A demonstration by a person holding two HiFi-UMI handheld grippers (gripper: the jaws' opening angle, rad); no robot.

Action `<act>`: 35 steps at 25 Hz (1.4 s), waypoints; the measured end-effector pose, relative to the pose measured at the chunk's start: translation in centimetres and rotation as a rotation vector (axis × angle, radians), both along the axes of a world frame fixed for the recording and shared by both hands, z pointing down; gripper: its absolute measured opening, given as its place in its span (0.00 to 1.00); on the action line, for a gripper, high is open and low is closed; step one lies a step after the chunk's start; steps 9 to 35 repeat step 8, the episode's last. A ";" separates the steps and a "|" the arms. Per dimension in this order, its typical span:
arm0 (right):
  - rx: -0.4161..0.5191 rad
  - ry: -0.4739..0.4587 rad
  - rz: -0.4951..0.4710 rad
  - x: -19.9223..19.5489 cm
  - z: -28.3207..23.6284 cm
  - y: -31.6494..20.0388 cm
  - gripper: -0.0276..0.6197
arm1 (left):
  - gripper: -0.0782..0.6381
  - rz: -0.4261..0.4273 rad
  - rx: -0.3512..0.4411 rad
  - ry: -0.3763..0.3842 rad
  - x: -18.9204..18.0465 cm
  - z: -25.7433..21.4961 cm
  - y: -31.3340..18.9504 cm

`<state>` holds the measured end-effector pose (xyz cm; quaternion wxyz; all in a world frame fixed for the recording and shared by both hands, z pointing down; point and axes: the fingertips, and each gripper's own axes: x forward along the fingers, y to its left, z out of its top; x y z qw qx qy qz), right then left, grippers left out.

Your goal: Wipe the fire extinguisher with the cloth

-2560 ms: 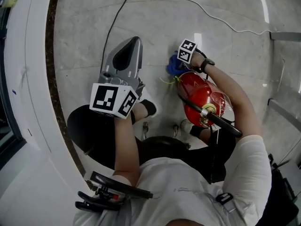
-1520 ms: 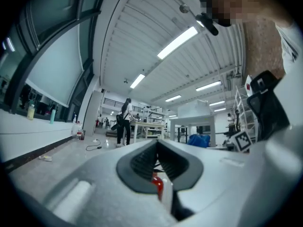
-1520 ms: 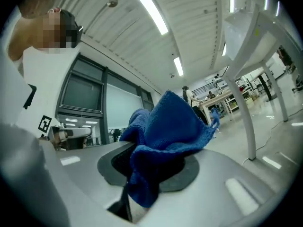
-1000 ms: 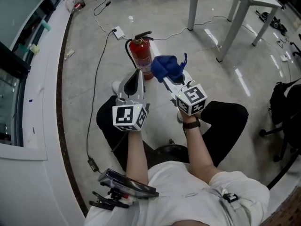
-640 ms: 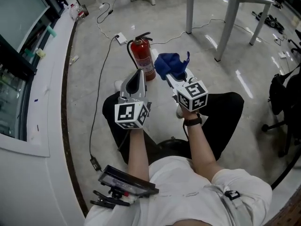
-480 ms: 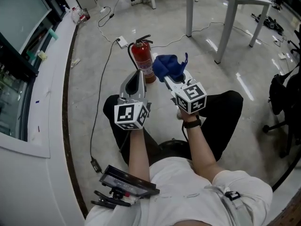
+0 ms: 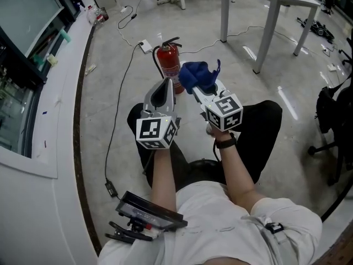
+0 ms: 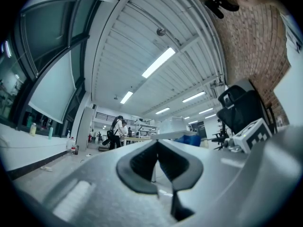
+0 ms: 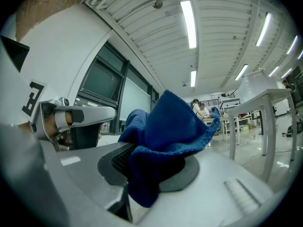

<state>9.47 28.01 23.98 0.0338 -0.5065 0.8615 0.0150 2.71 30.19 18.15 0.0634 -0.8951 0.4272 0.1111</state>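
Note:
A red fire extinguisher (image 7: 169, 63) with a black handle stands upright on the floor, ahead of both grippers. My right gripper (image 7: 194, 88) is shut on a bunched blue cloth (image 7: 197, 76), held up in the air just right of the extinguisher. In the right gripper view the blue cloth (image 9: 165, 134) bulges out from between the jaws. My left gripper (image 7: 164, 86) is raised beside it, its jaws closed together with nothing between them, its tip in front of the extinguisher's base. The left gripper view shows the shut left gripper (image 8: 158, 163) pointing across the room.
A black cable (image 7: 116, 90) runs along the floor at left to a white power strip (image 7: 146, 47). A curved white counter (image 7: 41, 142) borders the left side. Grey table legs (image 7: 265, 29) stand at the back right. A black chair (image 7: 331, 120) is at the right.
The extinguisher lay tilted under my right gripper with the cloth 2.6 s ago; now it stands upright farther off. Both grippers are raised; over the last second they barely moved.

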 end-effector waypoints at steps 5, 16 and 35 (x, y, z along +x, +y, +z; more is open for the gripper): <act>0.009 0.009 -0.010 -0.9 0.3 0.7 0.21 | 0.11 -0.018 0.013 0.005 -1.3 -0.3 0.9; 0.013 0.009 -0.008 -1.4 0.4 1.1 0.21 | 0.11 -0.013 0.017 0.002 -1.7 -0.1 1.3; 0.013 0.009 -0.008 -1.4 0.4 1.1 0.21 | 0.11 -0.013 0.017 0.002 -1.7 -0.1 1.3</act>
